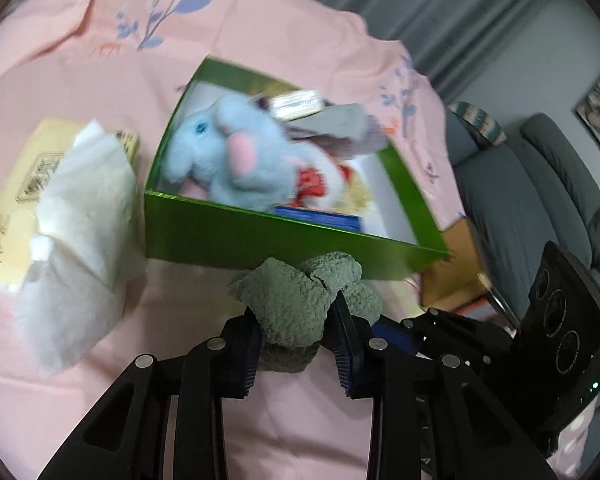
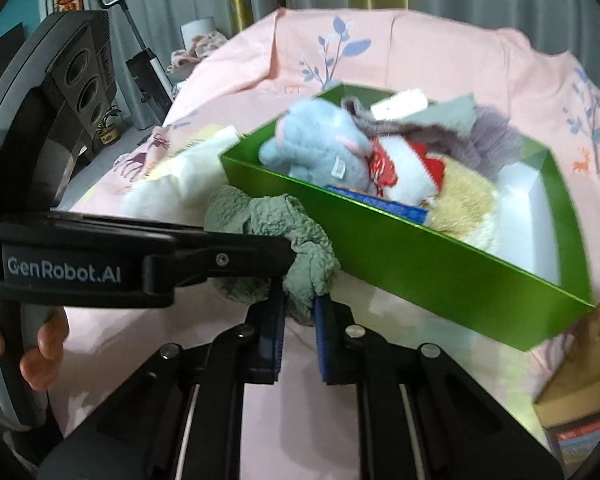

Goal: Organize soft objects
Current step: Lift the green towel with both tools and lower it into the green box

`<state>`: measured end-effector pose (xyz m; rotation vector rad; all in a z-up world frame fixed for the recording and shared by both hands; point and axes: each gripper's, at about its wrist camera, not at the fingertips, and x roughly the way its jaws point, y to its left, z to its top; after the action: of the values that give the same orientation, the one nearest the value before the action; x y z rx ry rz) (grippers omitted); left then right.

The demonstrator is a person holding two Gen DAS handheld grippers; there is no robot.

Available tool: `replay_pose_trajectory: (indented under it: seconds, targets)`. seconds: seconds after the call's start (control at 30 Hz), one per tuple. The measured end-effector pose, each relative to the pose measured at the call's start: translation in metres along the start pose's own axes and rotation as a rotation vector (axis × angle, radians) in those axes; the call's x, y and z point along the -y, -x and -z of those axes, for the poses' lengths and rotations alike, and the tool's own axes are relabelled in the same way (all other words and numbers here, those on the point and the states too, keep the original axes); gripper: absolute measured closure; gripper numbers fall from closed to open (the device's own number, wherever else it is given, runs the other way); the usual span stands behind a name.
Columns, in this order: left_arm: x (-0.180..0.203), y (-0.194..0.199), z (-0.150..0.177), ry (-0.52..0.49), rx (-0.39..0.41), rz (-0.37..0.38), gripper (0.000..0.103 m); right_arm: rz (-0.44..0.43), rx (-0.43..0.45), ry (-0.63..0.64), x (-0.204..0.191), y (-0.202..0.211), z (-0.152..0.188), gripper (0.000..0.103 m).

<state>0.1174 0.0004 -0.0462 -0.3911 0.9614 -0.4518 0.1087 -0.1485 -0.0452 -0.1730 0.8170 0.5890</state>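
Your left gripper [image 1: 296, 320] and right gripper [image 2: 300, 312]: fingers of both pinching green fleece cloth [image 1: 300, 304], just near of green box [image 1: 260, 236]. Blue plush [image 1: 228, 152] and other soft items already boxed. Left: cloth in; white cloth [image 1: 80, 216] at left maybe.

Pink bedsheet [image 1: 260, 32] and what we see resting on it

We see the green box [image 1: 260, 236] sitting on this floral sheet; left of the box lies a yellow tissue pack [image 1: 28, 168] with white tissue [image 1: 84, 216] spilling out, and a cardboard box [image 1: 452, 272] lies at its right corner.
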Motion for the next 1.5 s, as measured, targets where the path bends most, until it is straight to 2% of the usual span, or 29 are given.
replay_pose_trajectory:
  seconds: [0.33, 0.67, 1.17, 1.5]
  targets:
    - [0.049, 0.041, 0.01, -0.1, 0.057, 0.012, 0.071, 0.059, 0.115, 0.054, -0.017, 0.071, 0.003, 0.09]
    - [0.083, 0.061, 0.013, -0.158, 0.088, -0.006, 0.071, 0.07, 0.186, 0.038, -0.019, 0.108, 0.01, 0.09]
    - [0.115, 0.061, 0.0, -0.231, 0.099, -0.039, 0.071, 0.072, 0.252, 0.017, -0.001, 0.123, 0.004, 0.09]
    - [0.119, 0.051, -0.016, -0.243, 0.096, -0.039, 0.071, 0.069, 0.272, 0.002, 0.014, 0.119, -0.006, 0.09]
